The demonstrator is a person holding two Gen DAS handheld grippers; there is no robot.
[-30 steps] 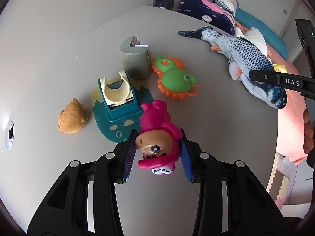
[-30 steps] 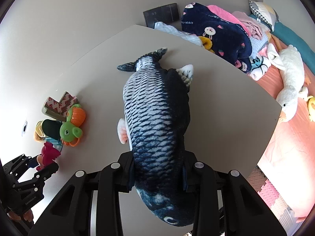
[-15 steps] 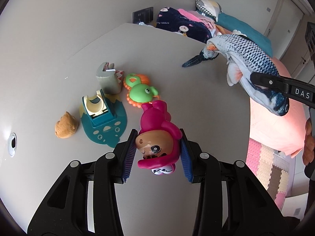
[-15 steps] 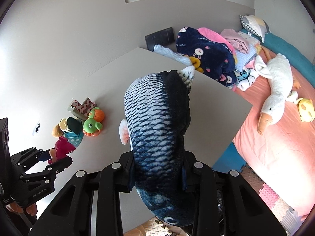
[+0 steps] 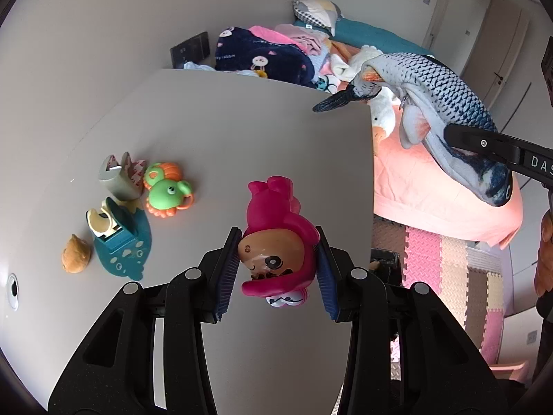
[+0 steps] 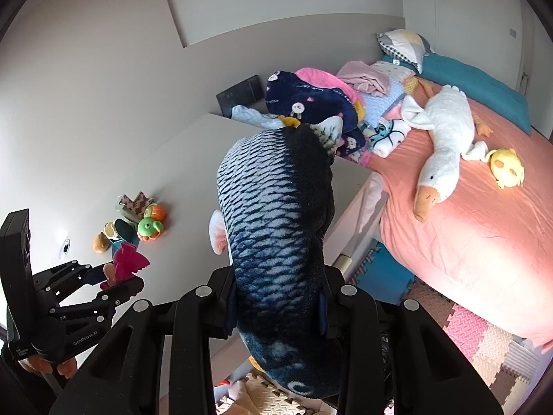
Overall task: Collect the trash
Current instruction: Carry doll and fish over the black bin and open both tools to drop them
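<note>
I've got the doll (image 5: 276, 259) clamped in the left gripper (image 5: 278, 269) and the fish (image 6: 276, 242) clamped in the right gripper (image 6: 276, 307), both lifted off the table (image 5: 242, 121). Not binned yet. Four toys (image 5: 166, 197) left on the table; no bin visible.

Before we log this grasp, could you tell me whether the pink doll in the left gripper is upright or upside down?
Upside down. The pink doll is clamped at the head in the left gripper, face nearest the camera, body pointing away over the table.
</note>
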